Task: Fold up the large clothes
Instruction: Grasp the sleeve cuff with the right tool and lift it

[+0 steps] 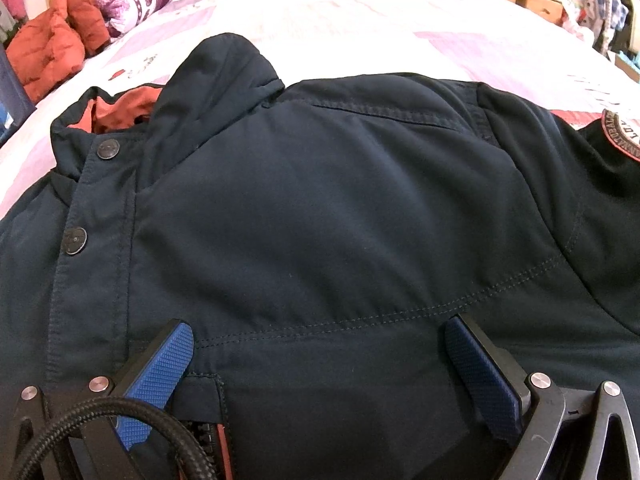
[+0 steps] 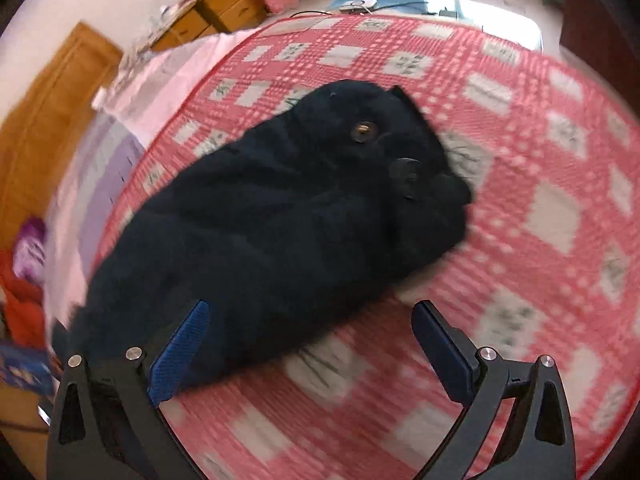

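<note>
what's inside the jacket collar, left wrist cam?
Inside the open collar of the navy jacket, an orange lining shows. Deeper inside is hidden by the closed front placket with its two snap buttons.

A dark navy jacket (image 1: 320,200) with orange lining lies front-up, snapped shut, on the bed.

— What's in my left gripper's (image 1: 320,344) way?
— I see the jacket (image 1: 320,200) filling everything ahead of the spread fingers; bare bed (image 1: 360,20) lies beyond its collar.
— And the right gripper (image 2: 312,328)?
— Sleeve (image 2: 280,208) ahead on the left; open pink blanket (image 2: 520,240) to its right.
</note>
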Demonstrator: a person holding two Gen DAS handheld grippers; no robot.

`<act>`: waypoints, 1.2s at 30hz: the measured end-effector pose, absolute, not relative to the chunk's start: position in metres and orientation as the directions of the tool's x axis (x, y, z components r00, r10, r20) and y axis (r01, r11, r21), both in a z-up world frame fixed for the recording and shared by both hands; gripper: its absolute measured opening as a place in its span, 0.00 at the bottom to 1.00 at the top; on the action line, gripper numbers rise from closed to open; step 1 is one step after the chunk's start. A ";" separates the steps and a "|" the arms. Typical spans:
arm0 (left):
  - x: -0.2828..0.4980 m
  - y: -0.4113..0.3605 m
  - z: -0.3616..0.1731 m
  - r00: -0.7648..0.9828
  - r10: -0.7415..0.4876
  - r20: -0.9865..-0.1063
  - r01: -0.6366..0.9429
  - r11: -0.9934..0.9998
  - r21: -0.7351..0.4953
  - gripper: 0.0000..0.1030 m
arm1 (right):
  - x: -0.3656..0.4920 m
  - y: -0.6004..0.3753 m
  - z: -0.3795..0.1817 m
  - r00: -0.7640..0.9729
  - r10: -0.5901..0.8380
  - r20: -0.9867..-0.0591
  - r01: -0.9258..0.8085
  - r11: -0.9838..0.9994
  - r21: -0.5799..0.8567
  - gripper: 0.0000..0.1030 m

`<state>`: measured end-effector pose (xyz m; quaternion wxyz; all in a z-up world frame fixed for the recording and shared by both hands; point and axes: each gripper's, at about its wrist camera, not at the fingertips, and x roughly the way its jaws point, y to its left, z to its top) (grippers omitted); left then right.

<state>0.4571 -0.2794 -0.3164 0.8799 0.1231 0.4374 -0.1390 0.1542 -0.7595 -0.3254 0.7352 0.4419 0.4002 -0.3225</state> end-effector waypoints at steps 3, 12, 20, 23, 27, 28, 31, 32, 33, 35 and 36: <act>0.457 -0.279 -0.317 0.580 -0.140 -0.803 0.353 0.931 0.092 1.00 | 0.165 -0.776 -0.332 0.454 -0.164 -0.876 0.856 0.352 0.378 0.99; 0.456 -0.279 -0.316 0.584 -0.142 -0.799 0.352 0.931 0.092 1.00 | 0.172 -0.805 -0.322 0.425 -0.331 -0.842 0.893 0.304 0.331 0.36; 0.457 -0.267 -0.307 0.585 -0.085 -0.807 0.286 0.952 0.108 1.00 | 0.215 -0.784 -0.279 0.243 -0.548 -0.801 0.877 0.477 -0.060 0.28; 0.461 -0.249 -0.307 0.567 -0.054 -0.822 0.234 0.967 0.099 1.00 | 0.219 -0.777 -0.269 0.229 -0.588 -0.776 0.859 0.497 -0.124 0.27; 0.459 -0.221 -0.306 0.571 -0.002 -0.821 0.186 0.974 0.127 1.00 | 0.222 -0.764 -0.247 0.236 -0.645 -0.727 0.840 0.512 -0.181 0.27; 0.456 -0.212 -0.307 0.569 0.001 -0.822 0.182 0.975 0.127 1.00 | 0.224 -0.758 -0.240 0.242 -0.663 -0.709 0.830 0.520 -0.202 0.26; 0.450 -0.197 -0.305 0.556 -0.015 -0.831 0.175 0.979 0.099 1.00 | 0.231 -0.740 -0.213 0.273 -0.699 -0.661 0.805 0.542 -0.242 0.26; 0.445 -0.191 -0.303 0.556 -0.009 -0.831 0.172 0.980 0.104 1.00 | 0.235 -0.732 -0.202 0.287 -0.713 -0.640 0.794 0.551 -0.258 0.26; 0.442 -0.189 -0.302 0.554 -0.005 -0.832 0.172 0.979 0.109 1.00 | 0.241 -0.722 -0.188 0.308 -0.727 -0.614 0.781 0.562 -0.274 0.26; 0.434 -0.178 -0.300 0.543 -0.016 -0.840 0.181 0.978 0.099 1.00 | 0.250 -0.704 -0.167 0.345 -0.737 -0.581 0.760 0.583 -0.287 0.25; 0.432 -0.173 -0.298 0.542 -0.018 -0.840 0.179 0.979 0.094 1.00 | 0.256 -0.693 -0.156 0.370 -0.737 -0.565 0.746 0.598 -0.292 0.25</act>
